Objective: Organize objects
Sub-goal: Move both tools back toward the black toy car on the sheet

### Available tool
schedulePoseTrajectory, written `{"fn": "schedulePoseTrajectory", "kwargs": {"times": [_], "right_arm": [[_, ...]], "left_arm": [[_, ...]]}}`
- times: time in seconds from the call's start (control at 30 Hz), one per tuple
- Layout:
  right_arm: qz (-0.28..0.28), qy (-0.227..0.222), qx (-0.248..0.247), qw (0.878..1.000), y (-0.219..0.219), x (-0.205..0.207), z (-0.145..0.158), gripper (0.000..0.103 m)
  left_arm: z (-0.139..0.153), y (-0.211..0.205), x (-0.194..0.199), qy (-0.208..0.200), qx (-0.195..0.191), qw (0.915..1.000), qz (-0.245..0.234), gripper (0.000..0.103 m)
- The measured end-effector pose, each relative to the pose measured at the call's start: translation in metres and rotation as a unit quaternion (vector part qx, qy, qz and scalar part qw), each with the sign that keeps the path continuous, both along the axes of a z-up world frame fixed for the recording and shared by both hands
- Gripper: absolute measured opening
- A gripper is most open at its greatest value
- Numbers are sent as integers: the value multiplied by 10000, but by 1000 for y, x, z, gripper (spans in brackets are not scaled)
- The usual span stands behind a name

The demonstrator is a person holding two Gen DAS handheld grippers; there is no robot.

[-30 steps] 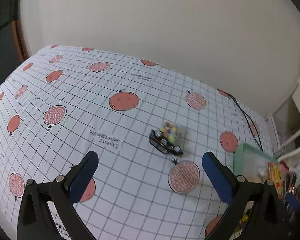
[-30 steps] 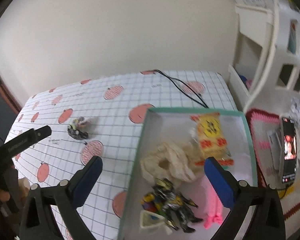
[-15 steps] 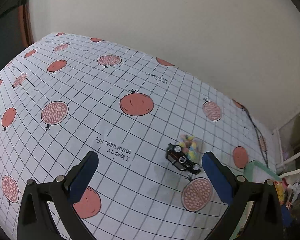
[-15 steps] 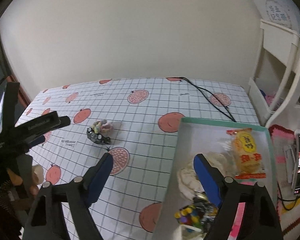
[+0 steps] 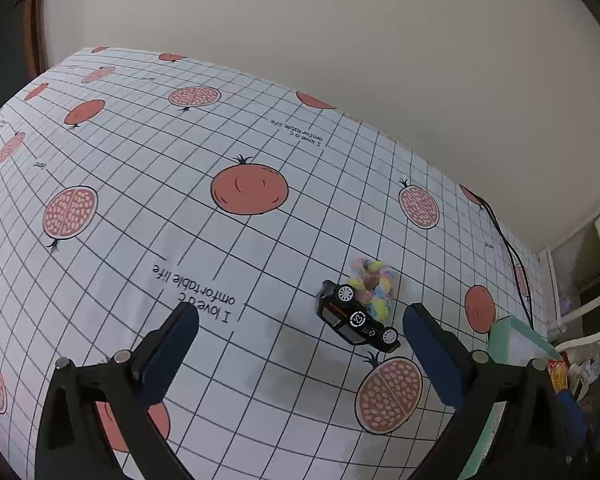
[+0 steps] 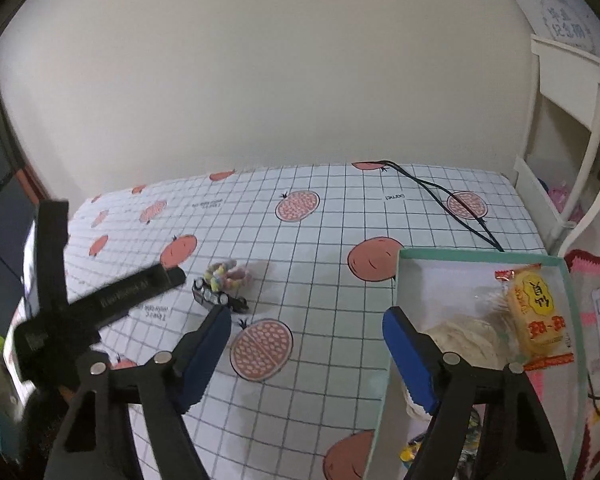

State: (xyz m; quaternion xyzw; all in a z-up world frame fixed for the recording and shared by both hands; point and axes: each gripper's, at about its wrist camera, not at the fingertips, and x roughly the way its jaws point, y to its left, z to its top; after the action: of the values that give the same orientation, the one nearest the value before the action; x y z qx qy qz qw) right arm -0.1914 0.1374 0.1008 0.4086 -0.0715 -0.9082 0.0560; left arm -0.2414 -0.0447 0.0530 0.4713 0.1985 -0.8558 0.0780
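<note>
- A white tablecloth [image 5: 148, 184] with a black grid and printed red pomegranates, whole and cut, covers the table; short lines of printed text sit among the fruit.
- A plain cream wall [image 6: 260, 80] stands behind the far edge of the table.
- A black cable [image 6: 444, 200] runs from the far edge across the cloth toward the box.
- White shelving [image 6: 572, 128] stands to the right of the table, with something pink on a lower shelf.
- A black toy car [image 5: 356, 318] lies on the cloth, touching a pastel hair tie [image 5: 374, 286] just behind it.
- A shallow box with a green rim [image 6: 398, 280] rests on the right part of the table; inside it lie a yellow snack packet [image 6: 540, 312] and a cream-coloured bundle of cloth [image 6: 468, 336].
- The left gripper [image 5: 300, 356] hangs over the cloth with its blue-padded jaws spread wide and nothing between them; the toy car lies just ahead, near the right-hand pad, not touched.
- The right gripper [image 6: 306, 356] has its jaws apart; they have just been narrowing, with nothing gripped. One pad is over the cloth near the toy car, the other over the box's left rim.
- From the right wrist view the left gripper appears as a dark, blurred shape at the left, near the car.
</note>
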Motion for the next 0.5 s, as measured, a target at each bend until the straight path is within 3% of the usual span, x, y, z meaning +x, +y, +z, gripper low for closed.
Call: {"fn": "schedulePoseTrajectory", "kwargs": {"times": [0.5], "right_arm": [[-95,-280,-54,9995,-25,-28,-23,77]], "left_arm": [[-17,-2,-12,-71,137,9998,-120,101]]}}
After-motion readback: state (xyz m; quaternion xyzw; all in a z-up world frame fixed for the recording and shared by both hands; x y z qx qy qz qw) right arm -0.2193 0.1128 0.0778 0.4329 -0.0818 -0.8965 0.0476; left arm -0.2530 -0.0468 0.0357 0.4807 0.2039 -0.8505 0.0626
